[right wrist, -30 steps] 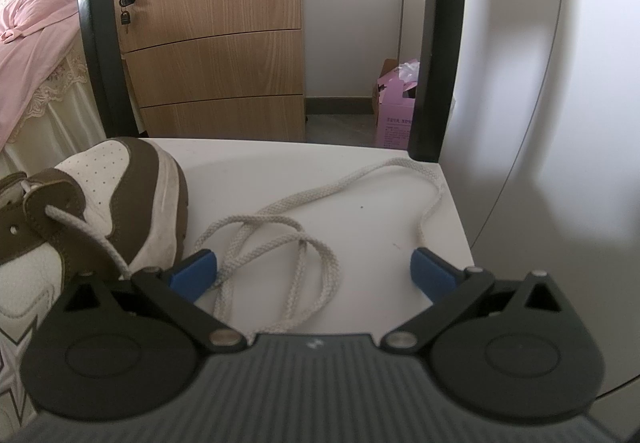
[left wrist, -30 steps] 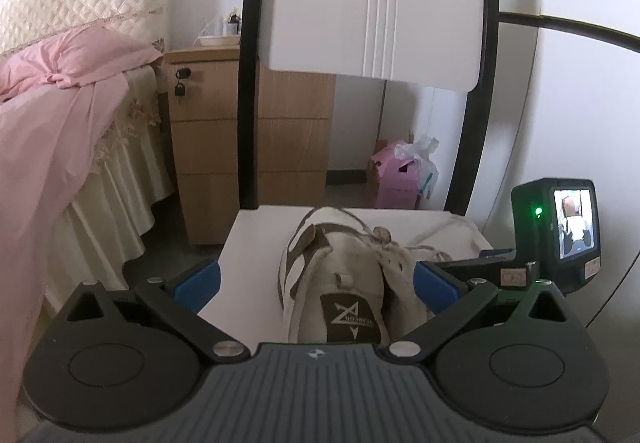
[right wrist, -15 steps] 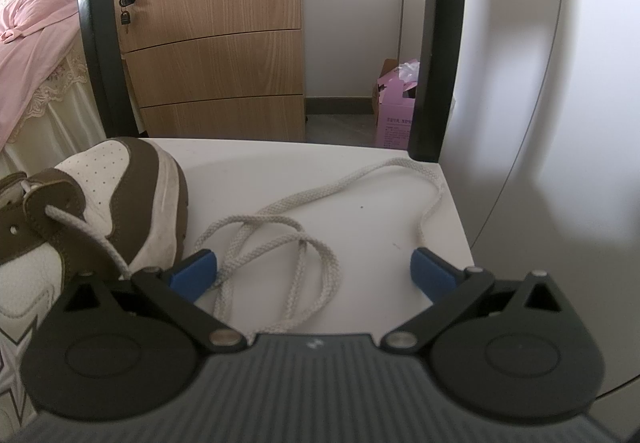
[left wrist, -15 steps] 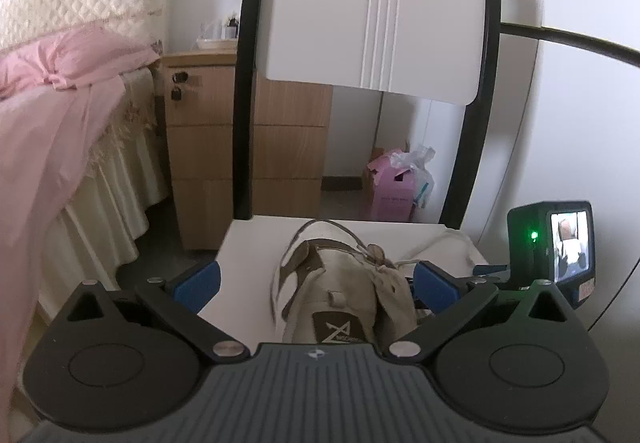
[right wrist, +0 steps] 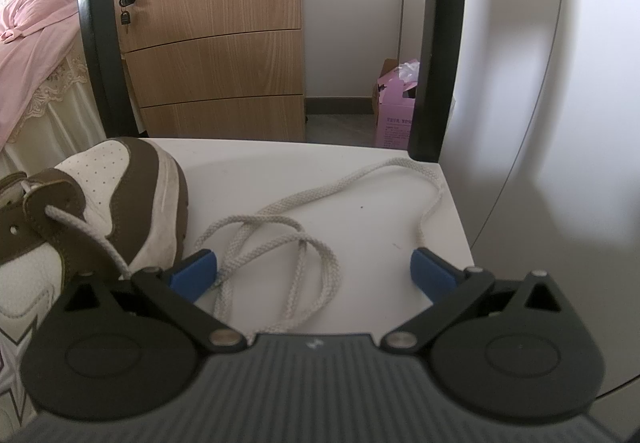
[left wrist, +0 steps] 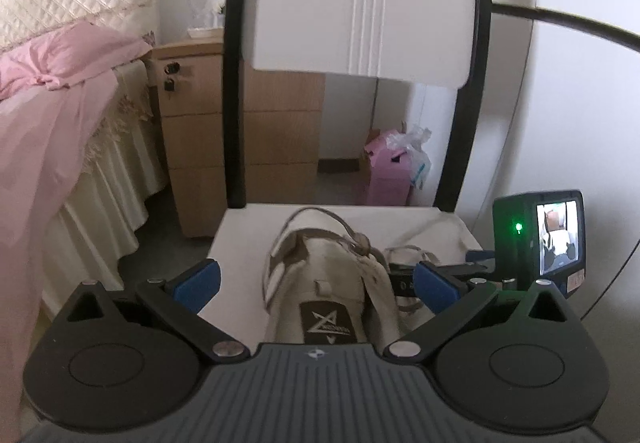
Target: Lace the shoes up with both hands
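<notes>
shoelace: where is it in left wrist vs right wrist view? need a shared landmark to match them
Left wrist: the shoelace shows only as a small pale loop right of the shoe, just beyond the right-hand fingertip.
Right wrist: the shoelace lies in loose loops across the white chair seat, centre frame, between the open tongs, running back to the shoe at left.
Shared landmark: the pink box on the floor.
</notes>
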